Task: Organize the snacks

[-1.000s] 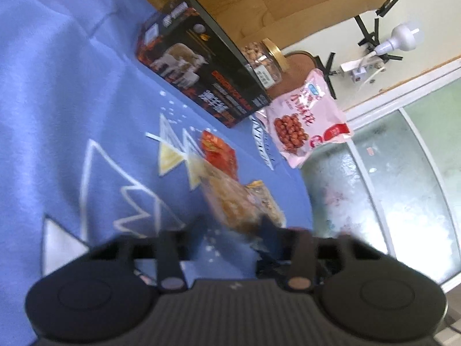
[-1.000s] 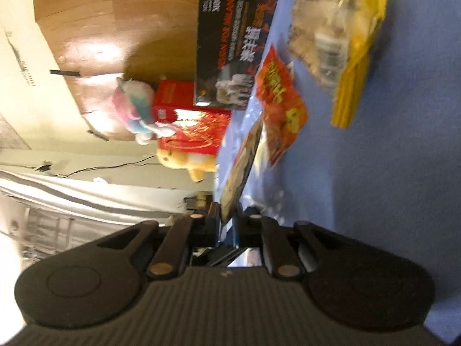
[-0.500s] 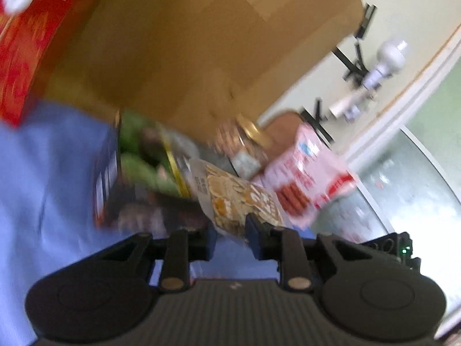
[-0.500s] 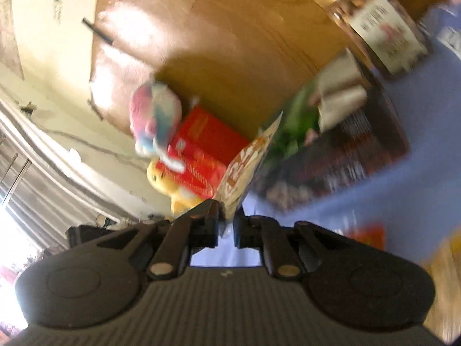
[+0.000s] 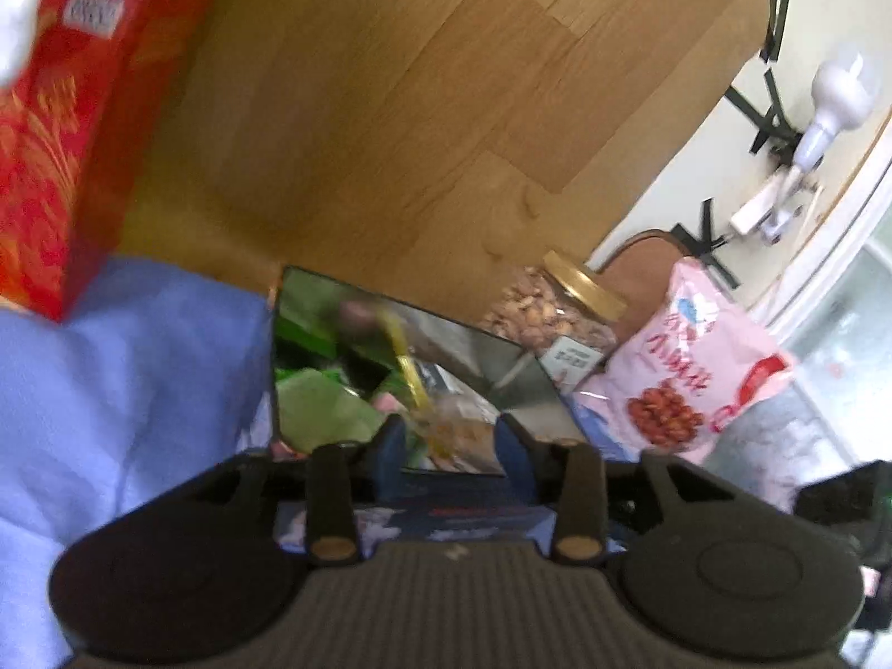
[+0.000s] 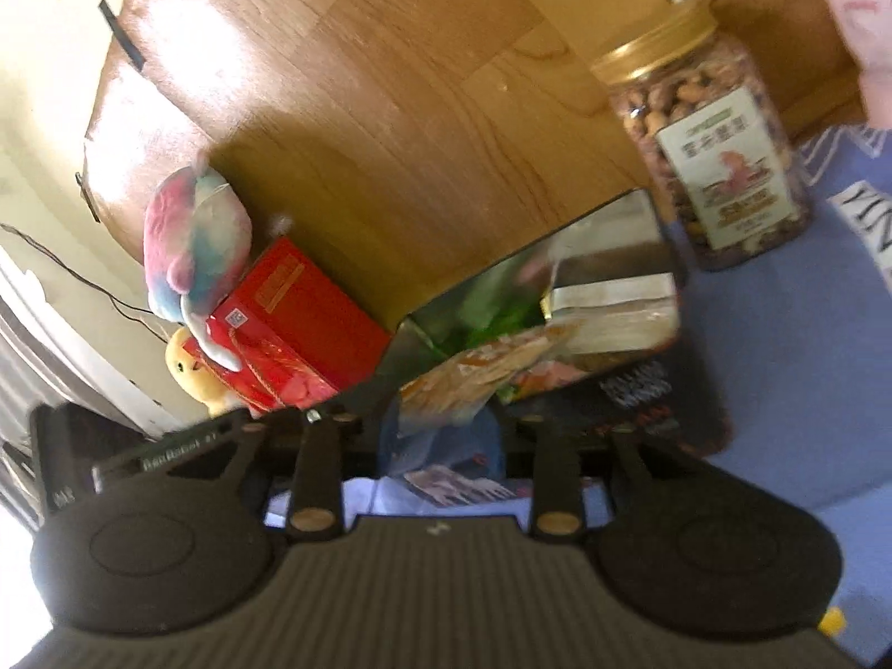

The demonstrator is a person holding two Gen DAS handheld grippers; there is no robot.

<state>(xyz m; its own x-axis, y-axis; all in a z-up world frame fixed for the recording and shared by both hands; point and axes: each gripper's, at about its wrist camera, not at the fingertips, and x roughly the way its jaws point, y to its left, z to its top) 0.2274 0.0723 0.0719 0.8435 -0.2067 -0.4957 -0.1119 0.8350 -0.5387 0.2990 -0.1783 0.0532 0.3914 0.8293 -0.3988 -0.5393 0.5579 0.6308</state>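
An open dark box (image 5: 518,357) with a shiny lining stands on the blue cloth (image 5: 139,368) and holds several green and clear snack packs. My left gripper (image 5: 449,440) is open over the box's near edge, with a clear, yellow-edged snack bag (image 5: 440,423) lying in the box just beyond its fingers. My right gripper (image 6: 443,435) is open at the same box (image 6: 635,223). An orange snack packet (image 6: 479,373) lies loose at the box's rim between its fingers.
A red carton (image 5: 50,128) stands at the left. A gold-lidded nut jar (image 5: 557,312) and a pink peanut bag (image 5: 686,373) stand right of the box. Plush toys (image 6: 189,256) sit on the red carton (image 6: 290,334). A wooden panel (image 5: 418,100) backs everything.
Both grippers carried snack packets up from the cloth to the open box and then opened. The packets now rest in the box, free of the fingers.
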